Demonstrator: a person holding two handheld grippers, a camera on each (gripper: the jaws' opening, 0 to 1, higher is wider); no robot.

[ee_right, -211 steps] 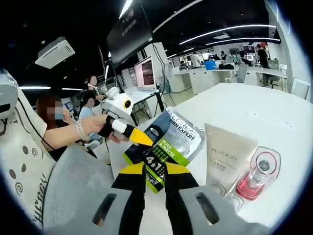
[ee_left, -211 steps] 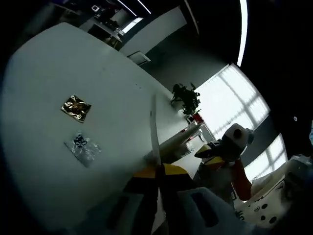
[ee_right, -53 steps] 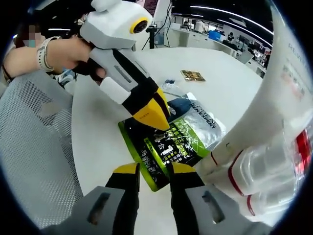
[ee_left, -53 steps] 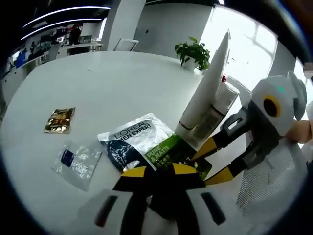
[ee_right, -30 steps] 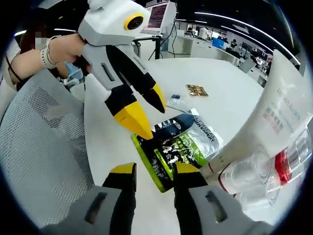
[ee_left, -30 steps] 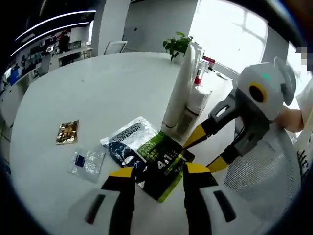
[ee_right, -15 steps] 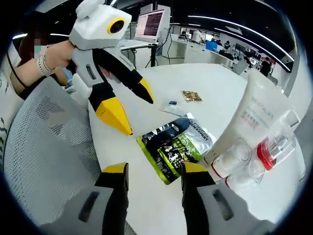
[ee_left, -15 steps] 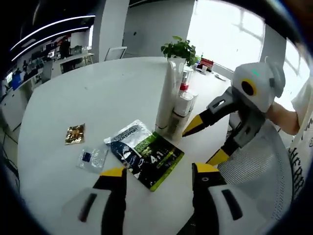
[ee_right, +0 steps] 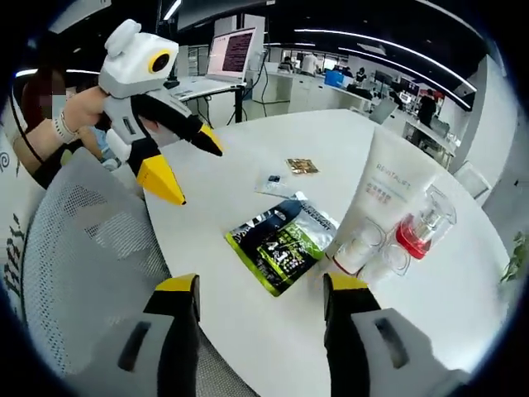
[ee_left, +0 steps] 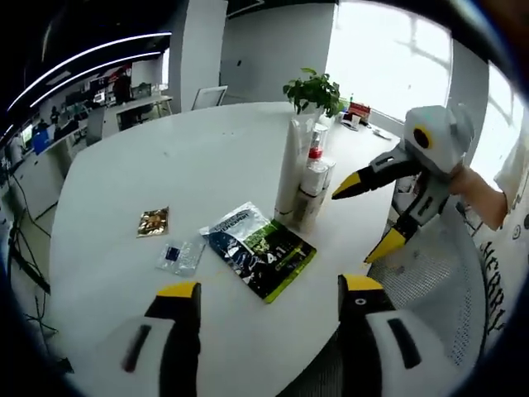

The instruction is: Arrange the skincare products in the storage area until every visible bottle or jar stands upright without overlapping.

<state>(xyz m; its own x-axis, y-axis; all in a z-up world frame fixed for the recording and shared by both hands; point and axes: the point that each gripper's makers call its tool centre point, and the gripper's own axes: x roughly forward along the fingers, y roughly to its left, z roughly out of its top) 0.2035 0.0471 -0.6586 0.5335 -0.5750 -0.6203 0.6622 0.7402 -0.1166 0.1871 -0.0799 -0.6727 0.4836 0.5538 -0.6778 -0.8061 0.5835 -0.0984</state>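
Both the left hand-held gripper (ee_left: 269,291) and right hand-held gripper (ee_right: 263,289) gape wide, empty, above the bench (ee_left: 207,157). A white tube (ee_right: 382,198) and red-capped bottle (ee_right: 419,227) stand upright, touching; a green-black pouch (ee_right: 283,241) lies flat.

ahead of the tongs on the white round table (ee_left: 124,165): one tall white upright tube (ee_right: 382,198), one clear red-capped bottle (ee_right: 421,227), one green-and-black flat sachet (ee_right: 285,242), one small clear packet (ee_left: 178,255), one small gold foil packet (ee_left: 154,222).

White tube (ee_right: 382,198) standing upright on its cap; clear bottle with red band (ee_right: 417,231) and small clear containers (ee_right: 385,262) standing against it. Green-black sachet (ee_right: 283,241) lying flat just beside them; clear sachet (ee_left: 178,255) and gold sachet (ee_left: 154,222) lying flat nearby.
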